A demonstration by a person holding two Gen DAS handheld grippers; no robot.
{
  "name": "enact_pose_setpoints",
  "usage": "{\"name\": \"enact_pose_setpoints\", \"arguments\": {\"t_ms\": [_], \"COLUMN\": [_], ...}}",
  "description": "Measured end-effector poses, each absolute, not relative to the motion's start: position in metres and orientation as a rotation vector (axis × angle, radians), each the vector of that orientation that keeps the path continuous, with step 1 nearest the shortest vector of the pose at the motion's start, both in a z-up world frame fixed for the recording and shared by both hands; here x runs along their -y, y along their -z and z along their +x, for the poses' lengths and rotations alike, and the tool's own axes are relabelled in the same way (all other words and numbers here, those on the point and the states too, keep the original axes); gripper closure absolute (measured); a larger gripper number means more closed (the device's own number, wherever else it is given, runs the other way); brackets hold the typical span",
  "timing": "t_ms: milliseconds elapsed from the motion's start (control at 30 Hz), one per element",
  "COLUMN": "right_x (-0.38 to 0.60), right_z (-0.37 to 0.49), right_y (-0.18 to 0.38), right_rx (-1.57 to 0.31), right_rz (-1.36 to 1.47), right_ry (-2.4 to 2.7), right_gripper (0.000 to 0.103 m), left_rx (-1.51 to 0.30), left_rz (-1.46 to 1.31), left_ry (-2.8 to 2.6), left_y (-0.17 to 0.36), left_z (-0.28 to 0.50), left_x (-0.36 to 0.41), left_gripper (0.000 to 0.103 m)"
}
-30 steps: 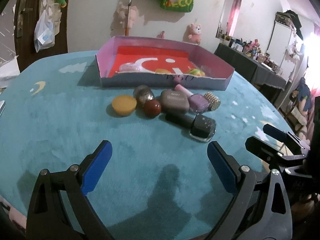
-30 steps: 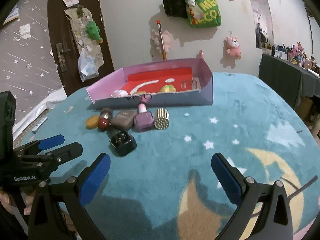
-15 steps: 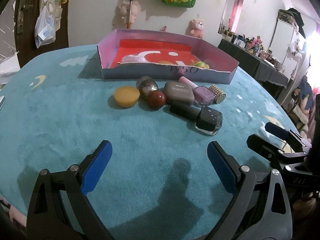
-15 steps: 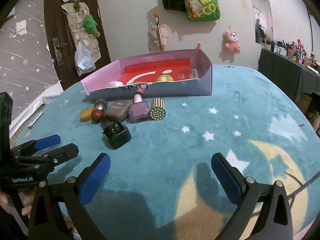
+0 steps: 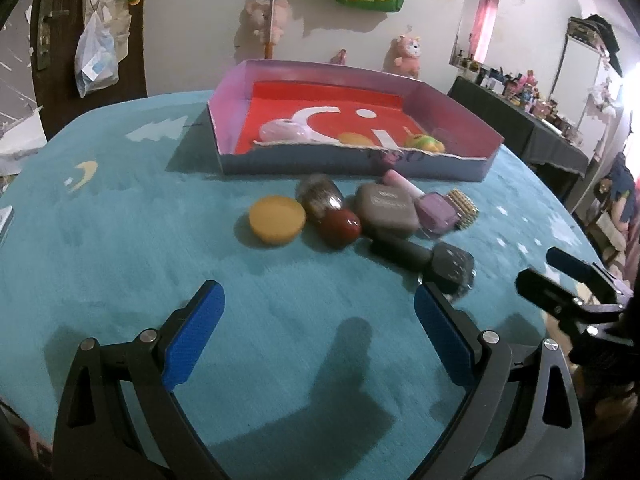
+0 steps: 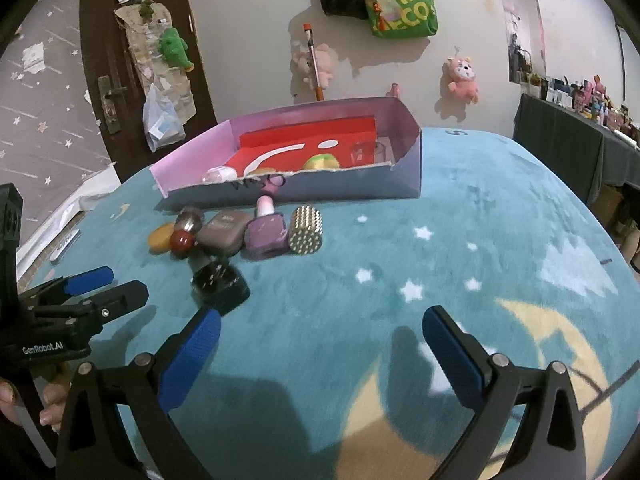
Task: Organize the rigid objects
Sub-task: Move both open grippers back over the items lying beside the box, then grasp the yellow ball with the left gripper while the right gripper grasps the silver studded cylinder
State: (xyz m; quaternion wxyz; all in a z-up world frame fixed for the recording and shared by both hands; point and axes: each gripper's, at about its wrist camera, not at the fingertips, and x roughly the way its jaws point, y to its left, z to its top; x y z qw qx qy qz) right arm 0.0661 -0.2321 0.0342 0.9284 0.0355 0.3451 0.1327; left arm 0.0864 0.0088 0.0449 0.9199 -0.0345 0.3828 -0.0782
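Note:
A cluster of small items lies on the teal cloth in front of a pink box: a yellow disc, a red ball, a grey compact, a purple polish bottle, a studded gold cylinder and a black bottle. My left gripper is open just short of the cluster, its right finger beside the black bottle. My right gripper is open too, its left finger near that same bottle. Neither holds anything.
Inside the box lie a pink round item and a yellow-green item. Plush toys and bags hang on the wall behind. A dark side table with clutter stands to the right. A hand holds the left gripper's handle.
Both grippers have moved forward toward the cluster, so the items look larger and nearer. Both stay open. The items have not moved.

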Motion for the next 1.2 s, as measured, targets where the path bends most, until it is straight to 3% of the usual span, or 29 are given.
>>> {"name": "enact_pose_setpoints", "arguments": {"t_ms": [267,533,667,767,1200], "right_x": [0.236,0.235,0.233,0.229,0.222], "right_z": [0.100,0.132,0.146,0.154,0.171], "right_y": [-0.048,-0.048,-0.043,-0.037,-0.029], "right_rx": [-0.727,-0.777,-0.815,-0.846,-0.896], "right_rz": [0.078,0.056,0.055,0.043,-0.021], "right_ry": [-0.251,-0.244,-0.260,-0.274,-0.326], "right_gripper": [0.001,0.012,0.014,0.018,0.029], "left_rx": [-0.841,-0.898,-0.923,-0.942,-0.958], "left_rz": [-0.083,-0.078,-0.068,-0.054,0.000], "left_ry": [0.121,0.118,0.119,0.123,0.153], "left_y": [-0.049,-0.047,-0.043,-0.040,-0.036], "left_z": [0.118,0.142,0.150,0.156,0.164], "left_x": [-0.023,-0.033,-0.035,-0.036,-0.034], "left_gripper": [0.007,0.027,0.029,0.038,0.043]}}
